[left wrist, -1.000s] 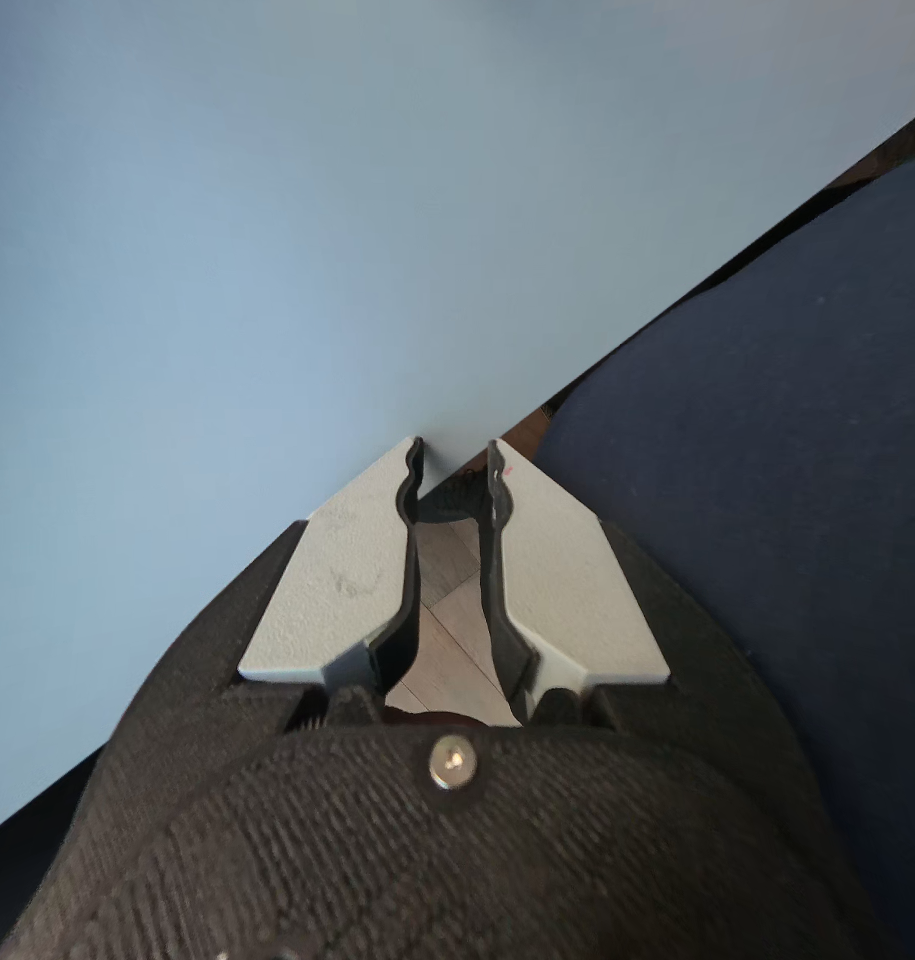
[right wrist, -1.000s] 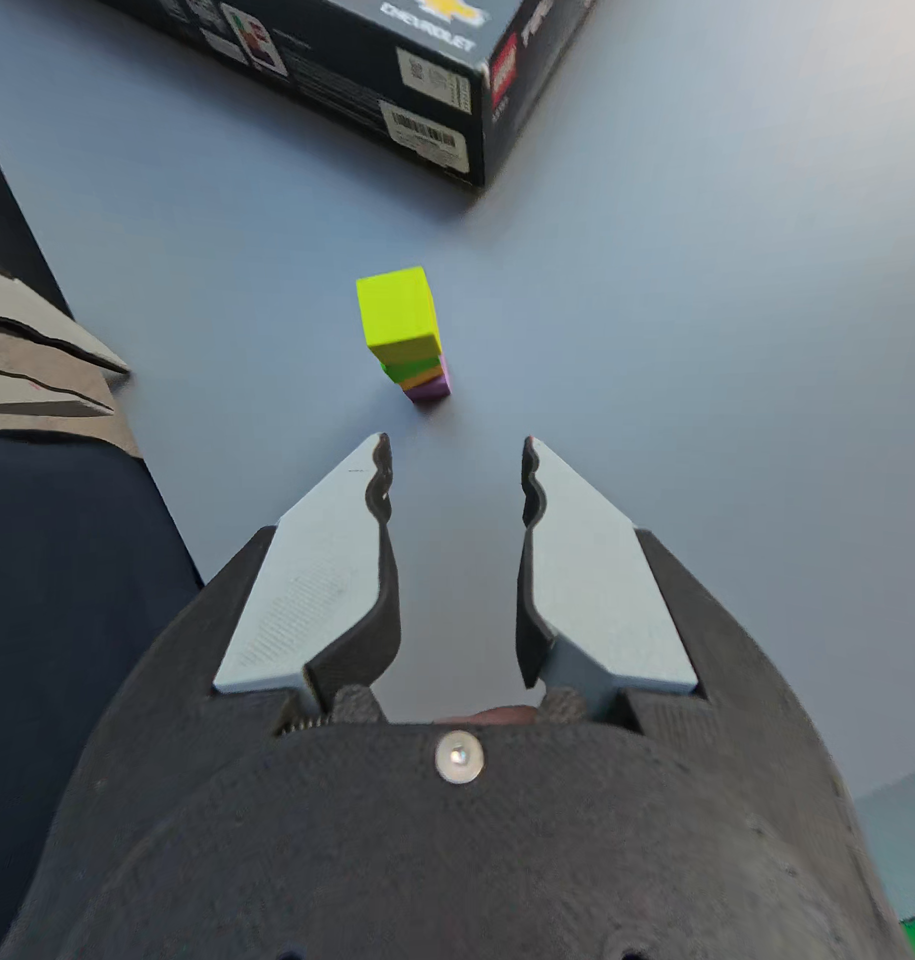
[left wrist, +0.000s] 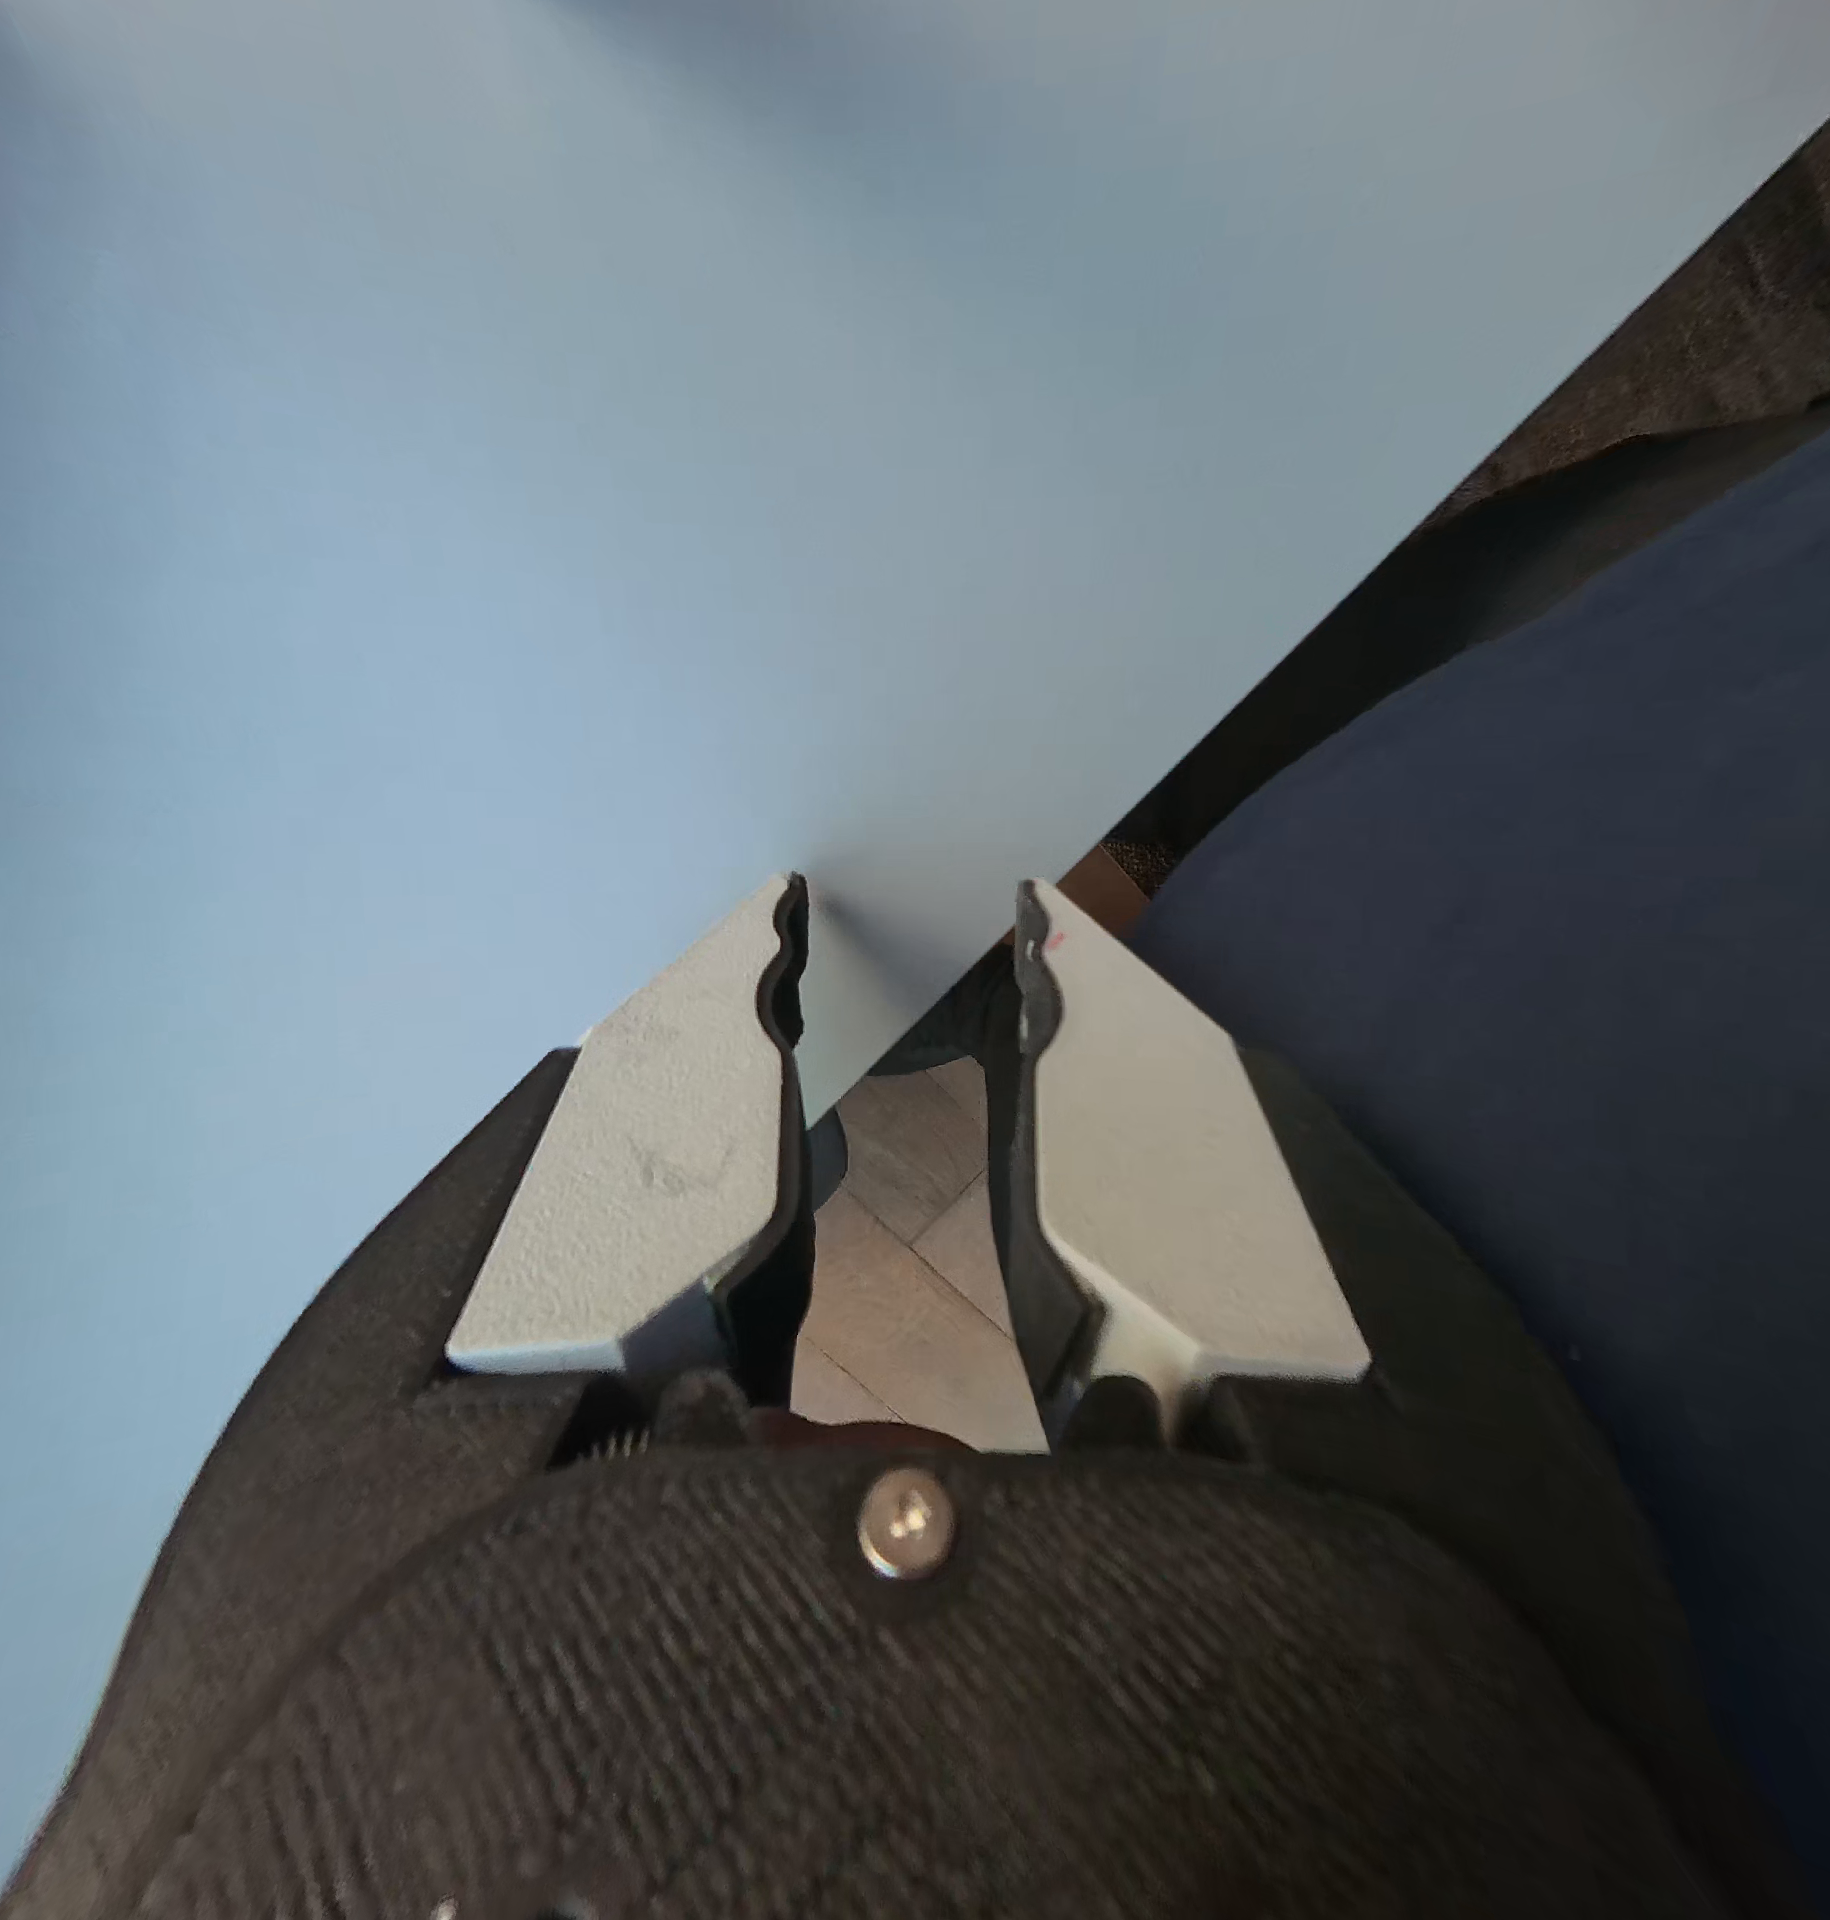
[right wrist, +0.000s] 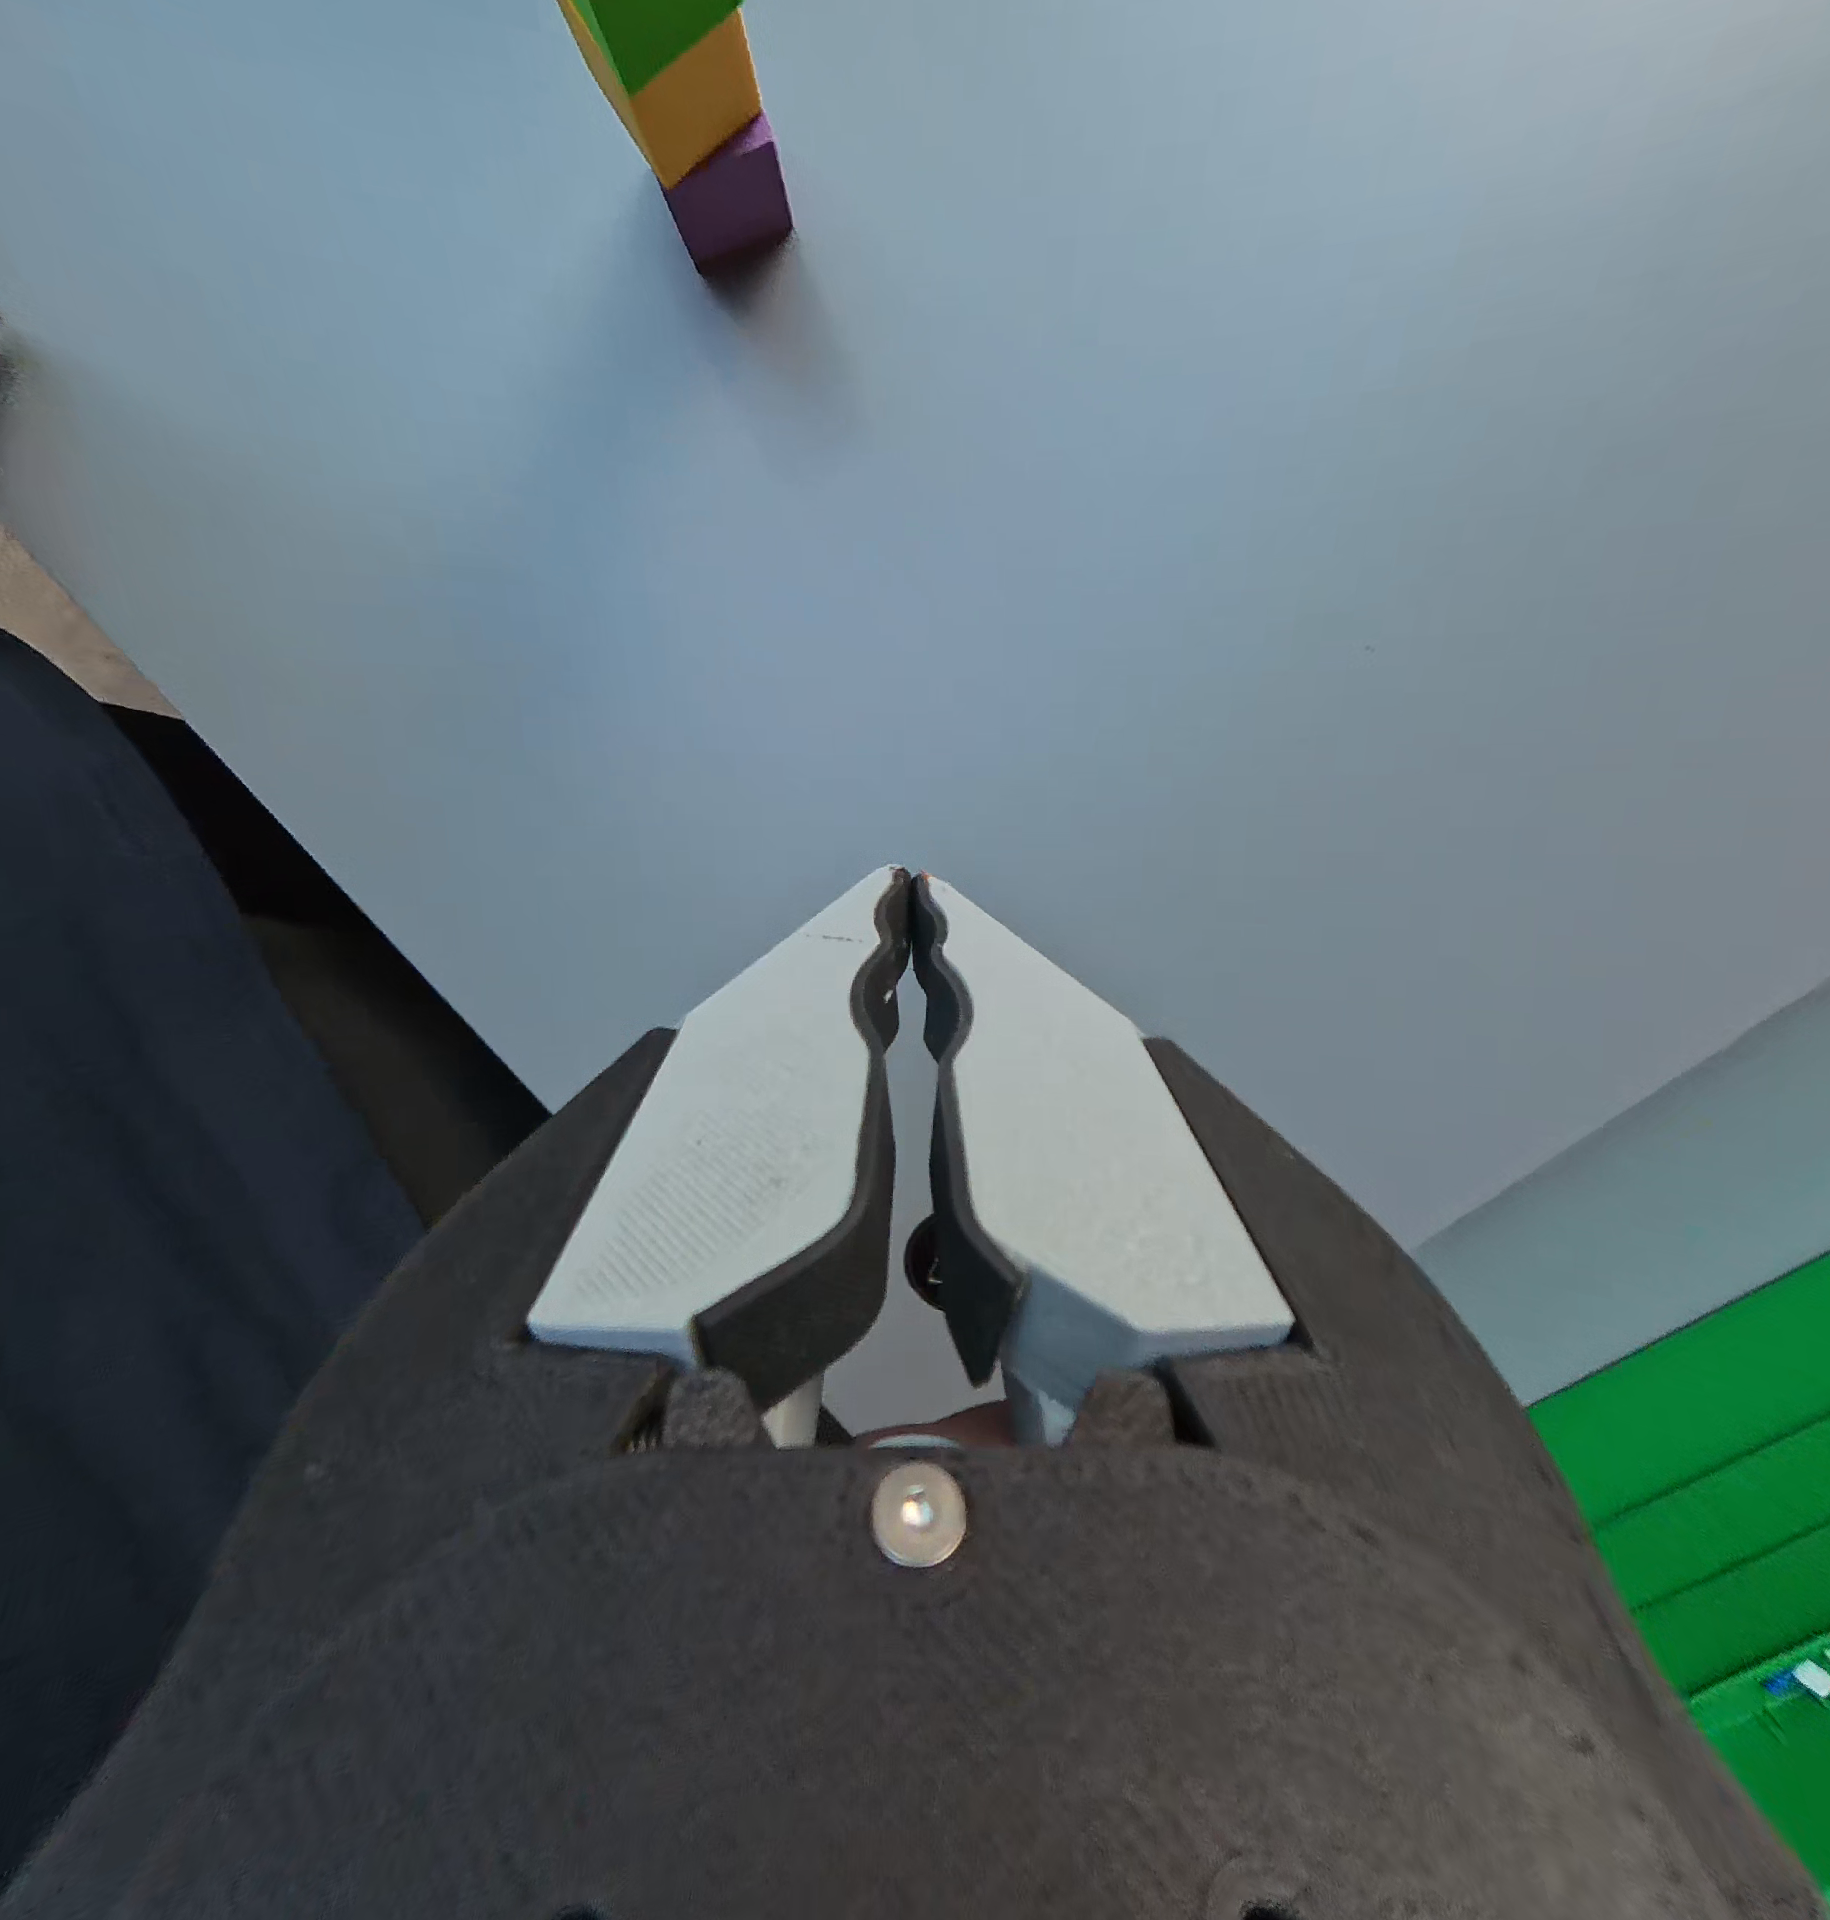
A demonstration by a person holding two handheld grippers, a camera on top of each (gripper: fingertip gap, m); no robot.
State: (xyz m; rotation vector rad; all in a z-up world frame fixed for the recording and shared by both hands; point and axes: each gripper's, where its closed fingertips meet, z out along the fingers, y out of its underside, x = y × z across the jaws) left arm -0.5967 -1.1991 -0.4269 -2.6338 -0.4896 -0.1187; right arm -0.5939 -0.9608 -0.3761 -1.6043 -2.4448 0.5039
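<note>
A stack of coloured blocks (right wrist: 698, 114) stands on the grey-blue table (right wrist: 1202, 520), far ahead at the top edge of the right wrist view: a purple block (right wrist: 739, 197) at the bottom, an orange one and a green one above it. My right gripper (right wrist: 909, 883) is shut with its pads together on nothing, low over the table and well short of the stack. My left gripper (left wrist: 911, 904) is open and empty at the table's near edge (left wrist: 994, 966), with bare table (left wrist: 475, 520) ahead of it.
A person's dark blue clothing fills the right of the left wrist view (left wrist: 1513, 1039) and the left of the right wrist view (right wrist: 111, 1039). A green slatted thing (right wrist: 1742, 1507) lies past the table's edge at the lower right. Wooden floor (left wrist: 890, 1247) shows below the table edge. Across from one pair of fingers to the other is roughly 25 cm. The purple block (right wrist: 739, 197) sits 15 cm or so from the ends of my right fingers.
My right gripper went from open to shut on nothing and moved closer to the block stack, so the dark box has left the view. My left gripper's fingers stand wider apart than before.
</note>
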